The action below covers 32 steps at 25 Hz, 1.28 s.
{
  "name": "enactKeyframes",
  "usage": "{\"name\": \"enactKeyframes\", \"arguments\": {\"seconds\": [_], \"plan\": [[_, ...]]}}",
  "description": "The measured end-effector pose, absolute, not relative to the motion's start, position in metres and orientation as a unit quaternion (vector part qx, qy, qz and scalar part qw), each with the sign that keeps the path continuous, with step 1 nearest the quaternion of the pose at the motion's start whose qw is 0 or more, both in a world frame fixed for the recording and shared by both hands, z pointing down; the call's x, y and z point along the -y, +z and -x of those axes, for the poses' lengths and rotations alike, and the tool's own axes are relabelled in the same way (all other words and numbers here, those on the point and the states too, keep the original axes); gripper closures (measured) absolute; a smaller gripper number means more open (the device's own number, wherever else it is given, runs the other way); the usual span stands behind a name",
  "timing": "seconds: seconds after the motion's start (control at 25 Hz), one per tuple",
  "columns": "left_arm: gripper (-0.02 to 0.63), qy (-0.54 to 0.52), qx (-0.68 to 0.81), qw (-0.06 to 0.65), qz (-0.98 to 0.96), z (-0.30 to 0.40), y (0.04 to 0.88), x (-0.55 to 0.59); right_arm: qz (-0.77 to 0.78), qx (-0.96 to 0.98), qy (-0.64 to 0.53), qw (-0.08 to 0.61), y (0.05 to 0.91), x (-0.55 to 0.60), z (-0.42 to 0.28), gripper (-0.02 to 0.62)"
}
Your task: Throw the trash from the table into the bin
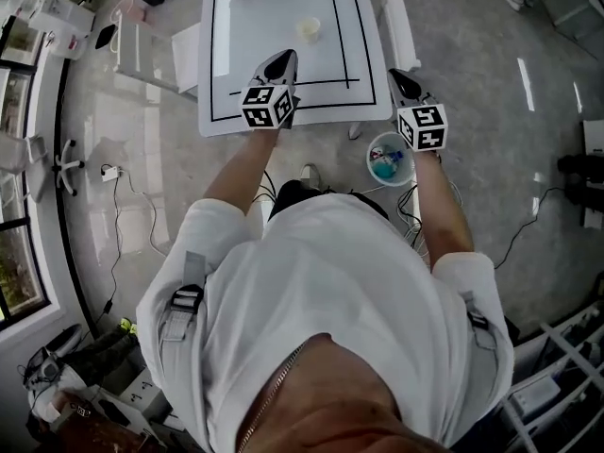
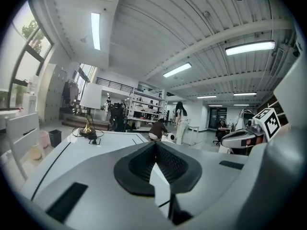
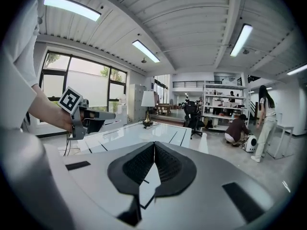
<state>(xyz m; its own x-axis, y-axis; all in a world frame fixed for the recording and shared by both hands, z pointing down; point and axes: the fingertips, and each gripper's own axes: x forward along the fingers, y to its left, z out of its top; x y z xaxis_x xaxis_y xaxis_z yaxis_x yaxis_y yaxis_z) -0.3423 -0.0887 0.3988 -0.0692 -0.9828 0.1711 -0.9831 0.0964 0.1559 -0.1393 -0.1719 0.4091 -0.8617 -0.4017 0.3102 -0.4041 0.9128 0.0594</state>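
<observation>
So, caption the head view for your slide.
Left gripper and right gripper, both shut, at the table's edge; bin beside.

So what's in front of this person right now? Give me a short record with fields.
table: white, black-lined
trash: one pale cup on the table, untouched
bin: on the floor by the table's near right corner, blue scraps inside
left gripper: shut, empty, over the table's near edge
right gripper: shut, empty, just off that corner
</observation>
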Motion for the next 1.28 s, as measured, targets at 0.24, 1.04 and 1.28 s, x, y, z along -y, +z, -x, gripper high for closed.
{"name": "enactKeyframes", "arguments": {"seconds": [0.24,1.04,1.28], "plan": [[0.595,0.001,0.743,0.119,-0.658,0.414,0.398,0.085,-0.174,0.969,-0.008,0.175,0.409,0.179,0.234,0.589],[0.595,0.023,0.729,0.181,-0.660,0.517,0.467,0.114,-0.120,0.948,0.042,0.293,0.516,0.217,0.385,0.246],[0.595,0.019,0.734,0.197,-0.649,0.534,0.479,0.112,-0.122,0.936,0.047,0.327,0.546,0.235,0.412,0.204]]}}
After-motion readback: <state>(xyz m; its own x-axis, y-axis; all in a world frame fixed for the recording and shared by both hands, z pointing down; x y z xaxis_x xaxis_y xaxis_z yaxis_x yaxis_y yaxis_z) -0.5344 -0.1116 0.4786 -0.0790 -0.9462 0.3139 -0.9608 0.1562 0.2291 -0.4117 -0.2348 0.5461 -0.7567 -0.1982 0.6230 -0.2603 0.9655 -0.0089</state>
